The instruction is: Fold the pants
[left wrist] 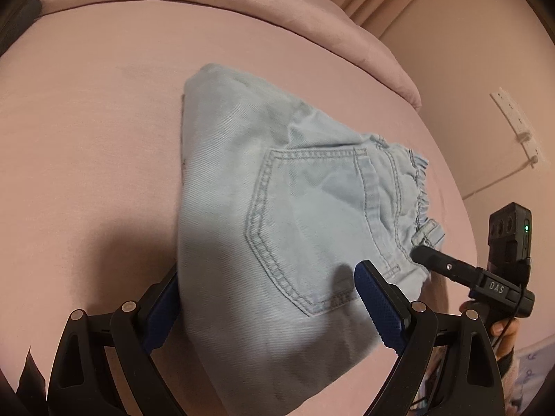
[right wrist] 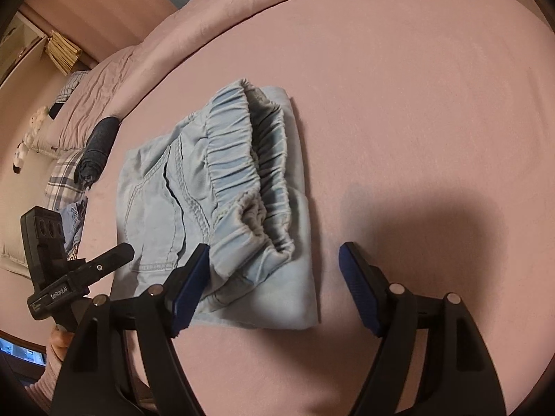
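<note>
I had both the left gripper (left wrist: pixel 267 306) and right gripper (right wrist: pixel 274 286) wide open, holding nothing, over the folded pants (right wrist: pixel 222 187): soft, light denim, best pinched at the thick waistband (right wrist: pixel 242 159) ahead.

Pink bed (right wrist: pixel 399 69); folded light-blue pants (right wrist: pixel 222 187) on sheet; dark roll (right wrist: pixel 99 145) near pillows

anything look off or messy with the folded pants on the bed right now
Mostly tidy: the light blue denim pants lie folded on the pink bed sheet. Only the gathered elastic waistband stands out, puffed up and gaping open rather than lying flat on the layer beneath.
</note>
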Motion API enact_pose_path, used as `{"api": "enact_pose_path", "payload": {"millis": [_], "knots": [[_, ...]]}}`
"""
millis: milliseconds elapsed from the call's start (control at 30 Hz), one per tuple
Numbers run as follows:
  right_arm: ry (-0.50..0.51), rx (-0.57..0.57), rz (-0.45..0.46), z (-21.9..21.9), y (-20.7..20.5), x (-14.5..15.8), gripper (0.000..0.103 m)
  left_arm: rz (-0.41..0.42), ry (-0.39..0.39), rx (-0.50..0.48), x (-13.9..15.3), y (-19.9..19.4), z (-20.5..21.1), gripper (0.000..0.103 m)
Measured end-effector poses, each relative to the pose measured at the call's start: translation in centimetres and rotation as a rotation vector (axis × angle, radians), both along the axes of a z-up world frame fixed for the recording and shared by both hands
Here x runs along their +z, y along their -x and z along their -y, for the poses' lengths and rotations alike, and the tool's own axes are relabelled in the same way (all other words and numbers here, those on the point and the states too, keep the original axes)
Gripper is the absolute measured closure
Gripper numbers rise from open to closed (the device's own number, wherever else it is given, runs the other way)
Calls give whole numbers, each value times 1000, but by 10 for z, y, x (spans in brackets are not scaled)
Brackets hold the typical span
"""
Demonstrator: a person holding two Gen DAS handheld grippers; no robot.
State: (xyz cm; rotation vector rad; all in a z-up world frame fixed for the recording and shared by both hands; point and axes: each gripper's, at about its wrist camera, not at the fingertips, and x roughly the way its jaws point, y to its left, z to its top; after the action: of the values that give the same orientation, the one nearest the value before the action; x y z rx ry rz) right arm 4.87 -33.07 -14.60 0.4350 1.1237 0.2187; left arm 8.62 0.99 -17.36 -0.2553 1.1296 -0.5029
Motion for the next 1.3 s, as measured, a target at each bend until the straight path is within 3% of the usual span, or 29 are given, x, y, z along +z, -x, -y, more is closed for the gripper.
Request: {"api": "enact_pose_path", "payload": {"millis": [100,167,267,333,367,400,467,567,633,733,800,867,933,1300], "knots": [[-37,12,45,-4,-2,-5,15,9,-17,-6,-1,0,7,10],[-106,45,93,-12,-5,-9,15,10,-12,-11,0,-1,11,10],[-94,58,138,-25,-10,-11,15,18,-13,-14,-1,-2,15,10],[-75,68,158,-35,-13,-10,21,24,-17,-11,-1,-1,13,11],[-63,69,167,-38,-12,-9,34,26,-20,-5,0,-1,13,13],[-45,64,171,-39,-11,-8,46,28,-24,0,0,0,12,18],[-51,54,177,-36,-10,-7,55,31,-29,11,2,2,10,29],[-66,43,181,-33,-7,-6,60,24,-40,49,6,5,3,46],[-8,46,200,-40,-5,0,64,37,-69,63,10,6,1,65],[114,65,253,-57,-1,16,69,102,-164,36,18,14,16,81],[191,78,290,-68,2,25,71,146,-211,12,23,20,26,84],[247,86,319,-74,4,31,71,159,-195,3,27,22,28,87],[258,79,328,-74,4,36,72,167,-182,-1,30,23,26,91],[277,112,408,-85,24,64,73,212,-117,8,57,38,7,91]]}}
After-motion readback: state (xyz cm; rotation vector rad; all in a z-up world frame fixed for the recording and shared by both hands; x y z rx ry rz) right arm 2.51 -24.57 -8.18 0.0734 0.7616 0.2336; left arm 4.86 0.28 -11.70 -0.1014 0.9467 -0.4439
